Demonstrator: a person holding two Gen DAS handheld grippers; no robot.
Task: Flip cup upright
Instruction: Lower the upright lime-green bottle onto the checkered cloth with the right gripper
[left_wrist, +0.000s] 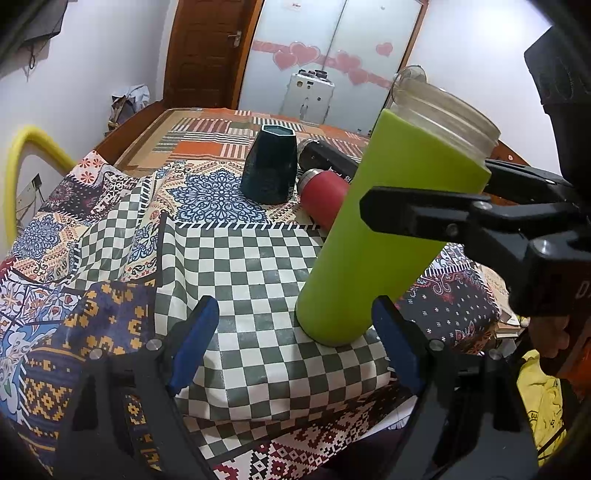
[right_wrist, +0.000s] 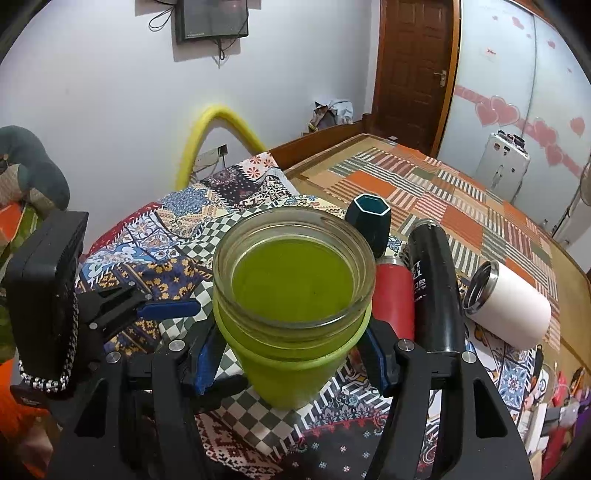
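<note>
The green cup (right_wrist: 295, 314) stands mouth-up on the patchwork cloth (right_wrist: 155, 236), the right gripper's (right_wrist: 291, 362) jaws flanking it.

This is a bedroom in a home. A wide bed (right_wrist: 480, 206) with a wooden frame fills the room, and it is covered with a patchwork sheet (left_wrist: 229, 133) of orange and striped squares. Over its near end lie more patterned cloths, one of them checked (left_wrist: 251, 266). Behind the bed stands a brown wooden door (left_wrist: 207, 51) with a metal handle. Beside it are frosted sliding doors (left_wrist: 332, 44) decorated with pink heart stickers (left_wrist: 303, 53). A dark screen (right_wrist: 211, 18) hangs on the white wall, with cables under it.
</note>
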